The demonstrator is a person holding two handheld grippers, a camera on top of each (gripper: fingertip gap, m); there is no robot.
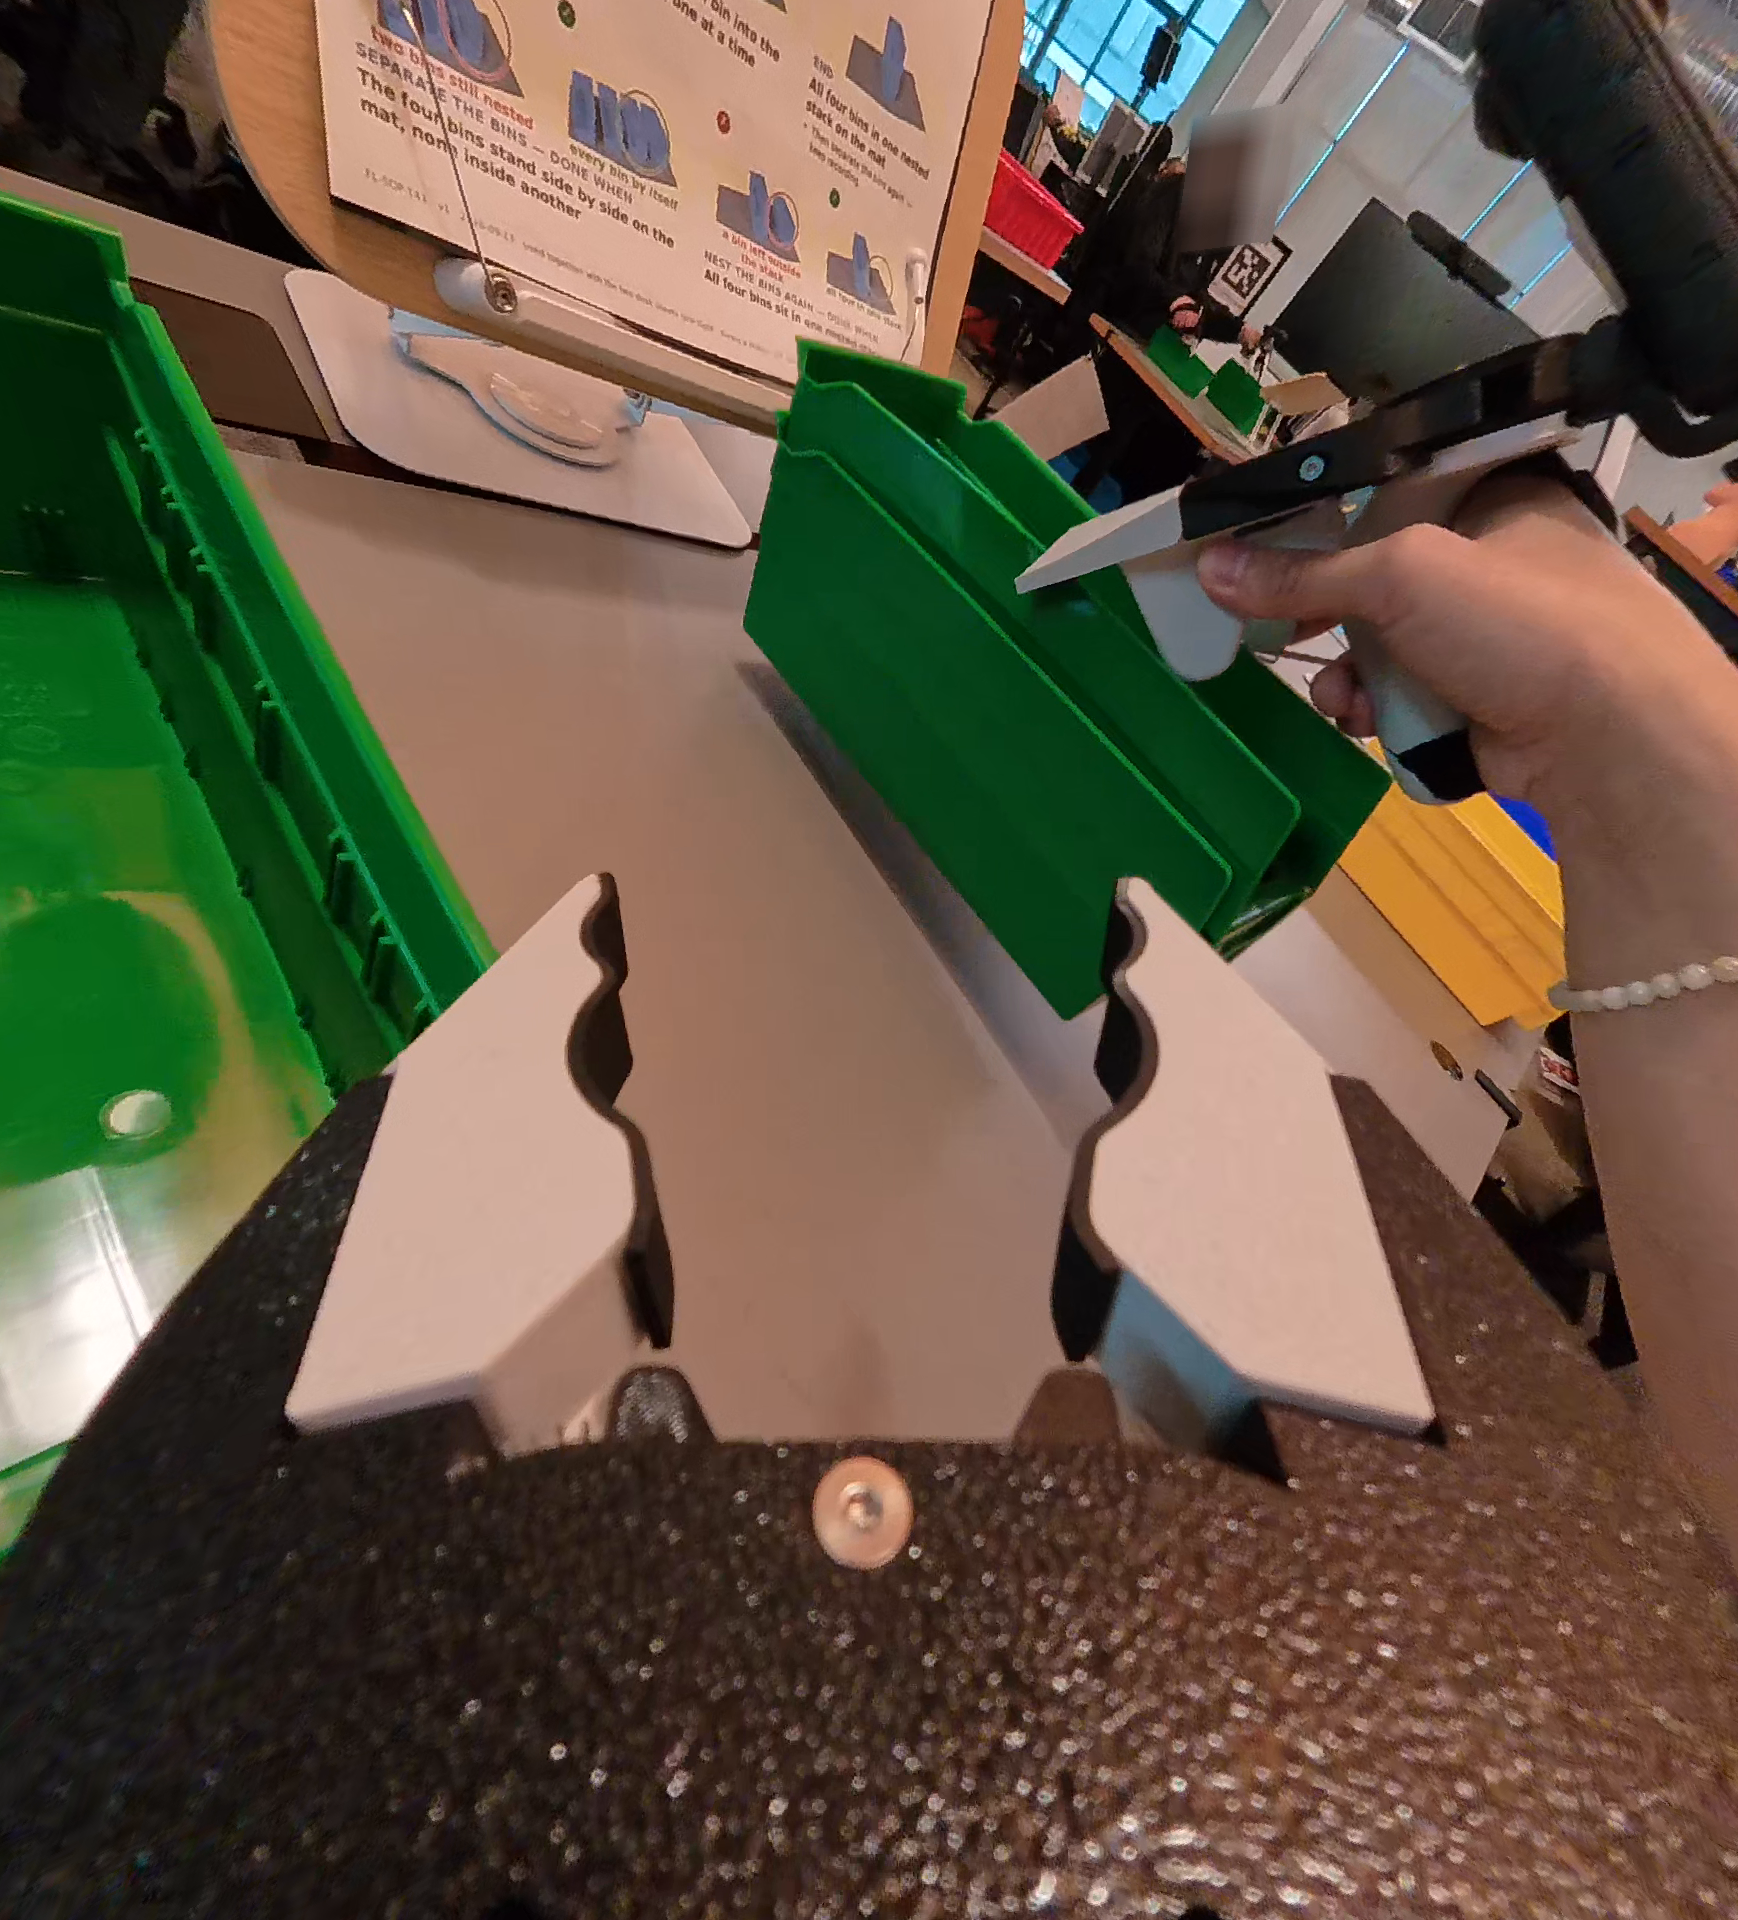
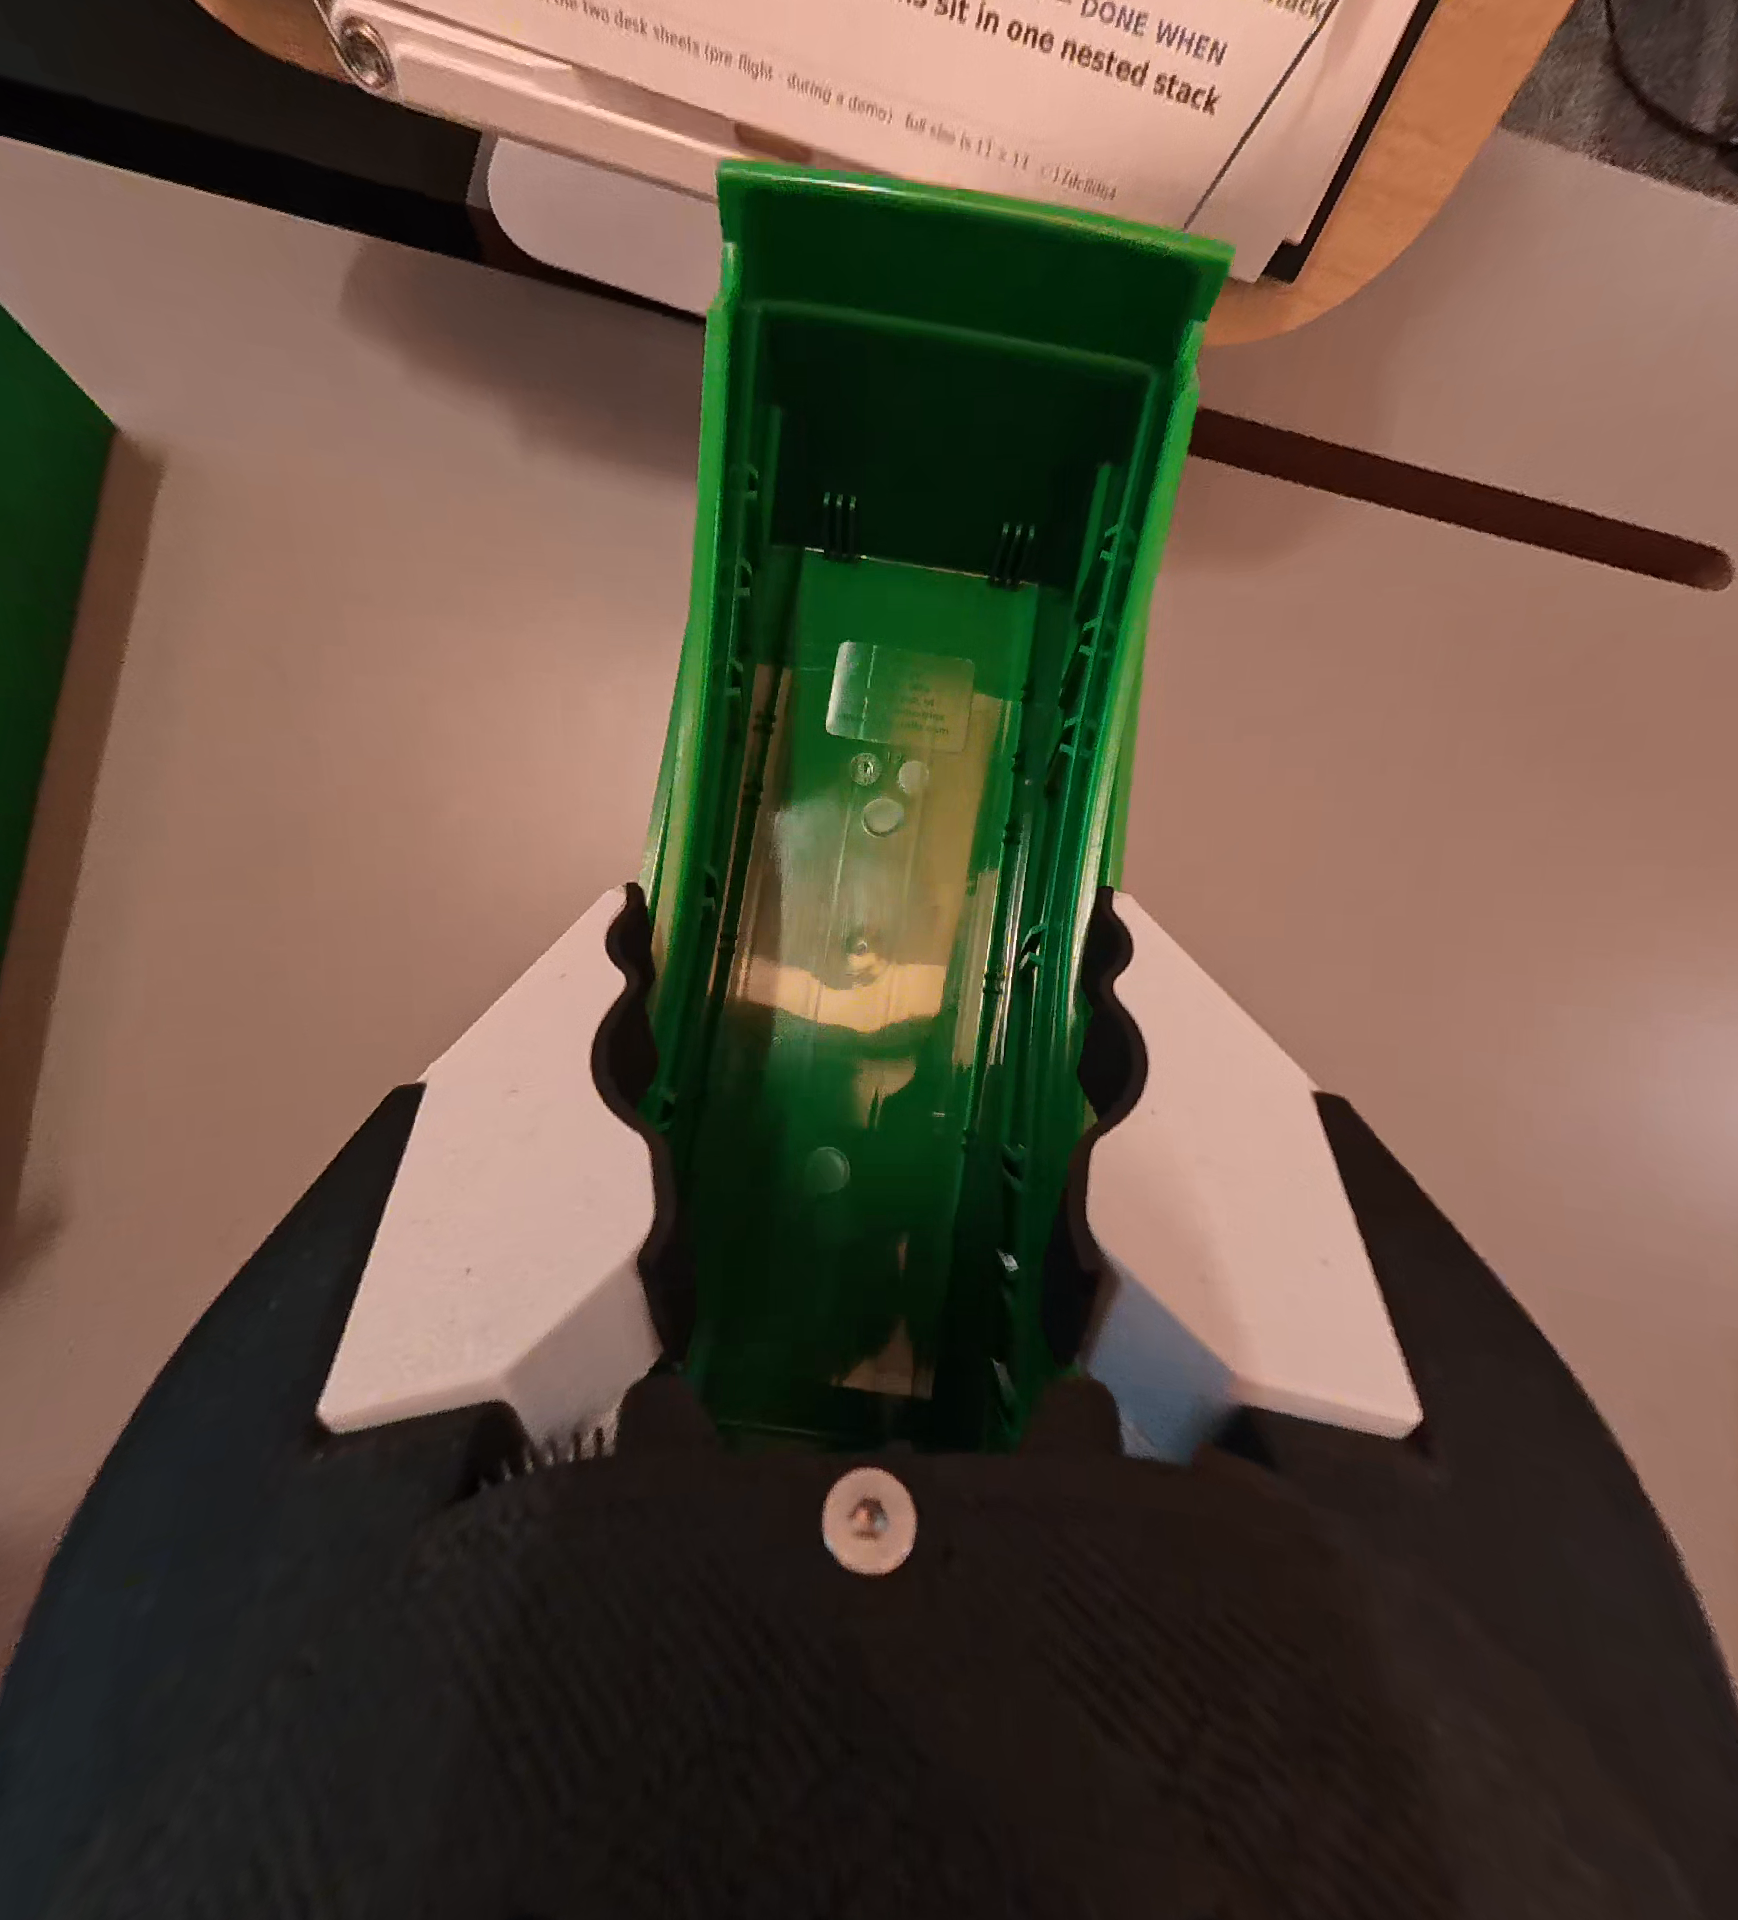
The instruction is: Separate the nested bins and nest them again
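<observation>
While the right gripper point(image 2: 870, 1122) clamps both long walls of the nested green plastic bin stack point(image 2: 932, 644), tilted on the grey tabletop point(image 1: 574, 665), the left gripper point(image 1: 860, 1112) hovers with fingers wide and empty beside a separate green plastic bin point(image 1: 65, 727).

Printed instr. sheet point(image 1: 636, 156); sticker point(image 2: 901, 689) in bin point(image 2: 948, 312).

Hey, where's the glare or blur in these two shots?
Right wrist view: glare on the glossy floor of the nested bins; the sheet above is soft. Left wrist view: the separate bin at left is blurred, with glare low on its floor.
</observation>
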